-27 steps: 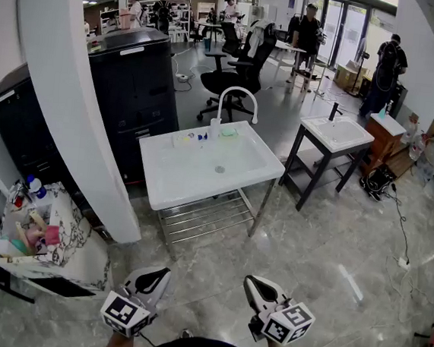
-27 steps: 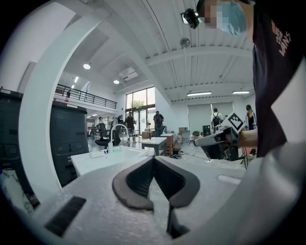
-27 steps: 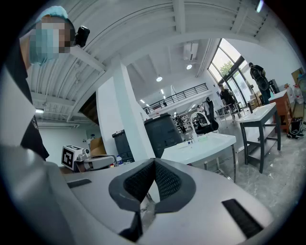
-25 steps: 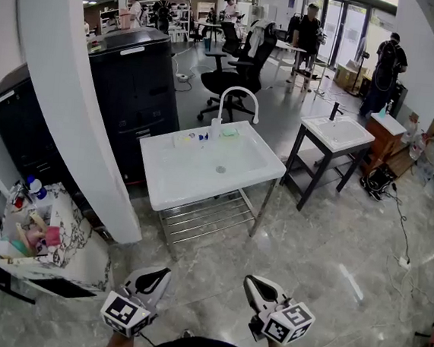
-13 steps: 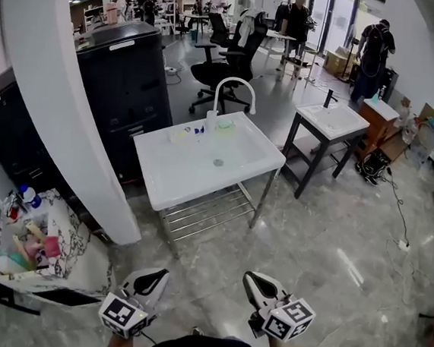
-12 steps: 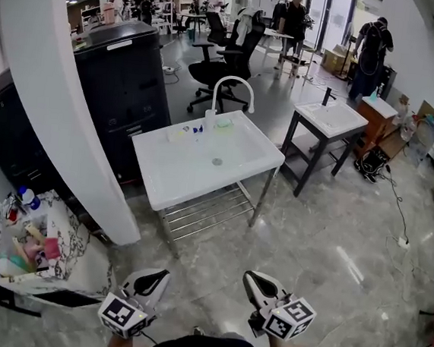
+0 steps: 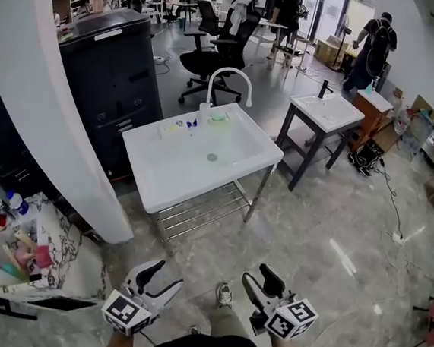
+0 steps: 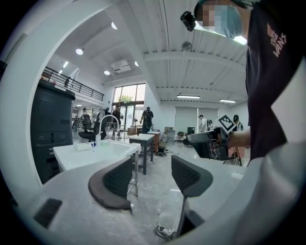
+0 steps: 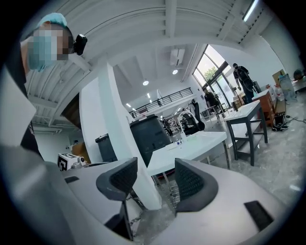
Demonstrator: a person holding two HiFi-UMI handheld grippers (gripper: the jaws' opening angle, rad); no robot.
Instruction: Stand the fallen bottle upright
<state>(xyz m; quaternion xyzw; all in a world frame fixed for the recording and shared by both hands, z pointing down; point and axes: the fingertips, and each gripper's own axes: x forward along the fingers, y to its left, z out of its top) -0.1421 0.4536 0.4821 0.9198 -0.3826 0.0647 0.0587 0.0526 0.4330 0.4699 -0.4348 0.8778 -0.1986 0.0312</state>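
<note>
A white sink table (image 7: 155, 178) with a curved tap (image 7: 228, 78) stands ahead of me across the grey floor. On its back ledge a small white bottle (image 7: 204, 114) stands upright beside several small items (image 7: 180, 124); at this distance I cannot tell which one is a fallen bottle. My left gripper (image 7: 163, 277) and right gripper (image 7: 262, 278) hang low at the bottom of the head view, far short of the sink. Both are opening, with nothing between the jaws. The left gripper (image 8: 152, 177) looks toward the sink (image 8: 91, 152); the right gripper (image 9: 155, 179) sees it too (image 9: 191, 143).
A white pillar (image 7: 48, 99) and a black cabinet (image 7: 111, 82) stand left of the sink. A cluttered cart (image 7: 26, 253) sits at lower left. A second small sink table (image 7: 326, 114) is at right, with office chairs (image 7: 213, 54) and people behind. A cable (image 7: 392, 216) runs across the floor.
Both grippers' jaws went from shut to spread apart. The view moved closer to the sink, and a shoe now shows between the grippers.
</note>
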